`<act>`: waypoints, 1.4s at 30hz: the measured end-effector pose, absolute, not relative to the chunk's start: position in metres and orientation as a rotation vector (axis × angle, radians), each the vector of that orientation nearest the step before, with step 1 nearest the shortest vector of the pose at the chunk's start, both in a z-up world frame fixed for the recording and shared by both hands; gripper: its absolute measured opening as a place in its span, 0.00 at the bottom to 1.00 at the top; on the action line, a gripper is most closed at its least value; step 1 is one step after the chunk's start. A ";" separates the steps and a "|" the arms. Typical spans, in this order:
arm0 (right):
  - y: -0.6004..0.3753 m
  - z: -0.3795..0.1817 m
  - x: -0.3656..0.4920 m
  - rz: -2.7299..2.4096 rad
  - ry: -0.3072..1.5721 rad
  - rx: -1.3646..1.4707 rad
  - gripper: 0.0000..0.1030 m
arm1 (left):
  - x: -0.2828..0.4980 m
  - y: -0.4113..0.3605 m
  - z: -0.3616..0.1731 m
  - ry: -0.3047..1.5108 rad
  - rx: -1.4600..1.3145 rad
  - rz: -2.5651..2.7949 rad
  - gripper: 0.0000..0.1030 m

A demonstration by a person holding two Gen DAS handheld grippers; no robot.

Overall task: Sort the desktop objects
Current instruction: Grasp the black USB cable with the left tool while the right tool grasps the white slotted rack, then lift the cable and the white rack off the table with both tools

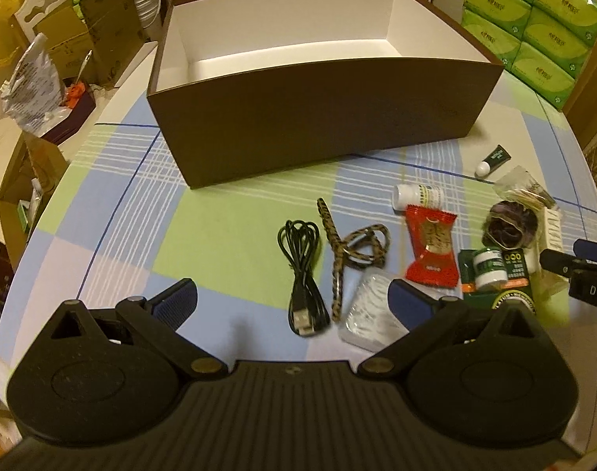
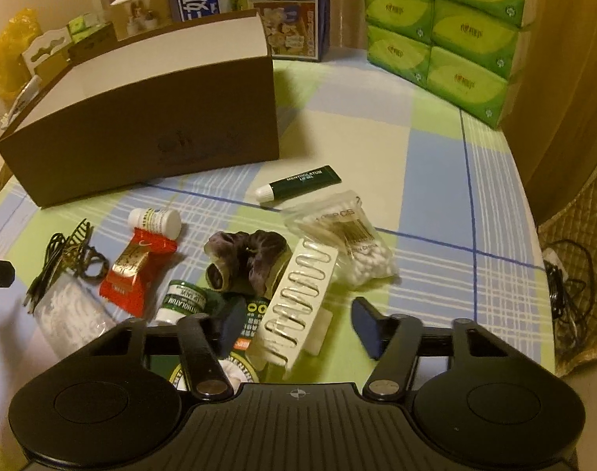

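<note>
An open brown box with a white inside stands at the back of the checked tablecloth. My left gripper is open above a black USB cable, a leopard lanyard and a clear bag of white picks. My right gripper is open around a white slotted clip, and its pads stand apart from it. Close by lie a green lip-balm jar, a purple scrunchie, a red snack packet, a white bottle, a cotton-swab bag and a lip-gel tube.
Stacked green tissue packs fill the back right corner. Printed cartons stand behind the box. Cardboard boxes and a crumpled bag sit off the table's left side. A black cord lies on a quilted seat past the right edge.
</note>
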State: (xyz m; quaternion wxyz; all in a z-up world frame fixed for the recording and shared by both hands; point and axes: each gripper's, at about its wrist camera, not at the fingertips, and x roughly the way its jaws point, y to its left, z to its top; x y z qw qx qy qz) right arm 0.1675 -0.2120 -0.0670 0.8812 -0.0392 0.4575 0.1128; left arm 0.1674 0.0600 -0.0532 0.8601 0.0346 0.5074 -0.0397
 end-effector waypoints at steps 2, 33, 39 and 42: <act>-0.209 -0.071 0.170 0.227 0.963 -0.088 0.46 | 0.173 0.062 -0.056 1.067 0.073 -0.089 0.99; -0.237 -0.078 0.165 0.085 1.016 -0.059 0.24 | 0.226 0.066 -0.115 1.097 0.188 -0.292 0.27; -0.238 -0.078 0.166 0.101 1.016 -0.071 0.24 | 0.215 0.082 -0.114 1.101 0.201 -0.321 0.26; -0.237 -0.079 0.167 0.109 1.013 -0.083 0.25 | 0.210 0.090 -0.114 1.104 0.193 -0.307 0.27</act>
